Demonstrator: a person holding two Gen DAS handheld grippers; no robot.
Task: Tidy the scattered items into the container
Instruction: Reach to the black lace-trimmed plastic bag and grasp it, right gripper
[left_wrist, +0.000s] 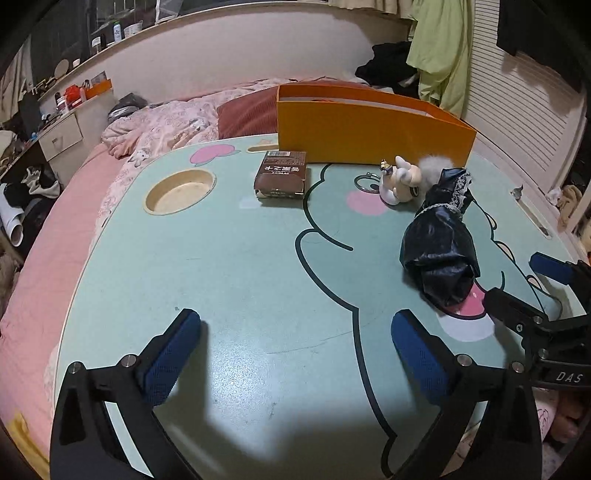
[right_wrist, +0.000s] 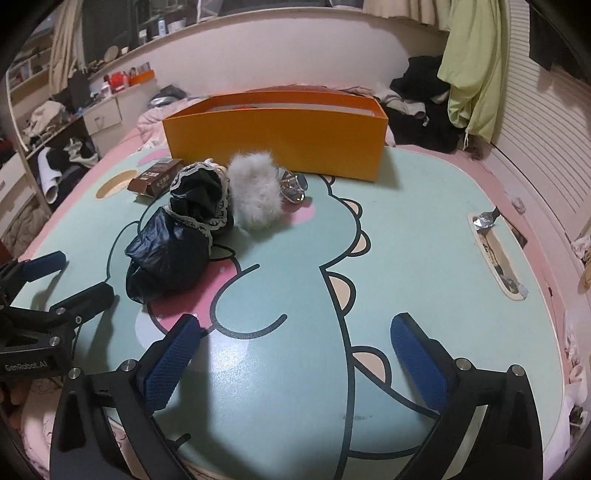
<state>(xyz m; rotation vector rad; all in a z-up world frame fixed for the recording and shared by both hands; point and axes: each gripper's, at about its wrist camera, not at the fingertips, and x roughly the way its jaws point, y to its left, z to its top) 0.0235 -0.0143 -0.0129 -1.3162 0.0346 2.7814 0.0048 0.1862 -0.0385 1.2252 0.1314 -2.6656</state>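
Observation:
An orange box (left_wrist: 373, 133) stands at the far side of the green cartoon table (left_wrist: 221, 266); it also shows in the right wrist view (right_wrist: 273, 136). In front of it lie a brown carton (left_wrist: 282, 175), a white toy keychain (left_wrist: 399, 181), a grey fur pompom (right_wrist: 256, 192) and a black lace-trimmed bundle (left_wrist: 441, 240), also in the right wrist view (right_wrist: 181, 240). My left gripper (left_wrist: 295, 347) is open and empty over the near table. My right gripper (right_wrist: 295, 347) is open and empty, just right of the bundle.
A round cup recess (left_wrist: 180, 191) sits in the table's left part, a slot (right_wrist: 496, 254) at its right. A pink bed (left_wrist: 44, 236) surrounds the table. Clothes (right_wrist: 472, 62) hang at the right, cluttered shelves (right_wrist: 55, 110) at the left.

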